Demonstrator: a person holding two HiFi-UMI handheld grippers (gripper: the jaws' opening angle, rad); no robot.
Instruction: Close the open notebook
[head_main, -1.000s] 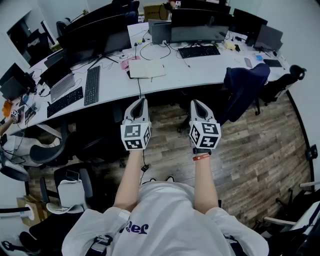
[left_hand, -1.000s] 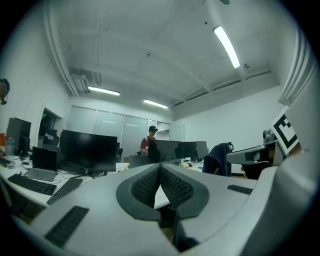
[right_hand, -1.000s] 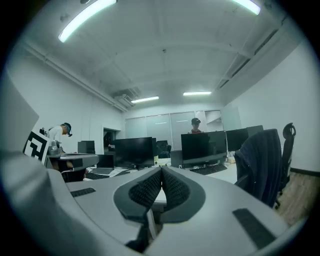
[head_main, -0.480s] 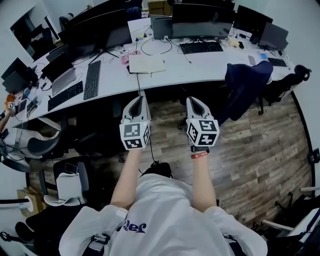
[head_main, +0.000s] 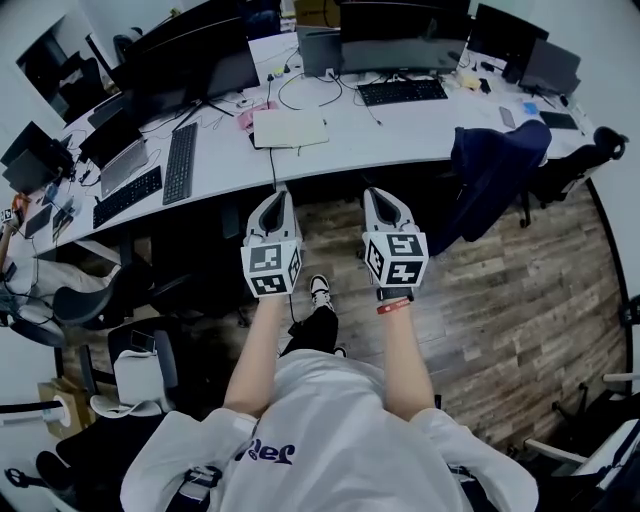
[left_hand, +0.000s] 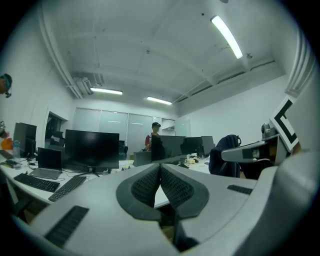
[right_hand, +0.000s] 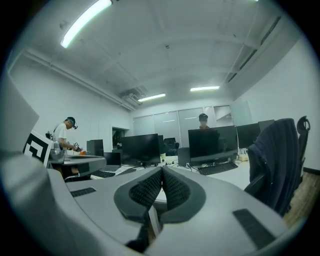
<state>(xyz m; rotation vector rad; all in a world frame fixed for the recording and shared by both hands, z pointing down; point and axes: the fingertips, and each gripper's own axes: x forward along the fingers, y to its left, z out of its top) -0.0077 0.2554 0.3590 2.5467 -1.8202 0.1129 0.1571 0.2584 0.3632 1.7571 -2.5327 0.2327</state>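
Observation:
The white notebook (head_main: 290, 128) lies on the long white desk (head_main: 400, 140), in front of the monitors; its pages look pale and flat, too small to tell more. My left gripper (head_main: 278, 196) and right gripper (head_main: 373, 192) are held side by side over the wood floor, short of the desk's near edge and well apart from the notebook. Both point level toward the desk. In the left gripper view the jaws (left_hand: 160, 165) meet at the tips, shut with nothing between them. The right gripper view shows the same: jaws (right_hand: 162, 170) shut and empty.
Monitors (head_main: 400, 22), keyboards (head_main: 181, 162) and cables crowd the desk. A chair with a dark jacket (head_main: 492, 172) stands right of the grippers. More chairs (head_main: 140, 370) stand at the left. A person (left_hand: 154, 134) stands beyond the monitors, another person (right_hand: 63, 134) at the far left.
Both grippers have moved a little forward toward the desk, and the head view has shifted with them. A foot now shows on the floor between the arms. Jaws stay shut.

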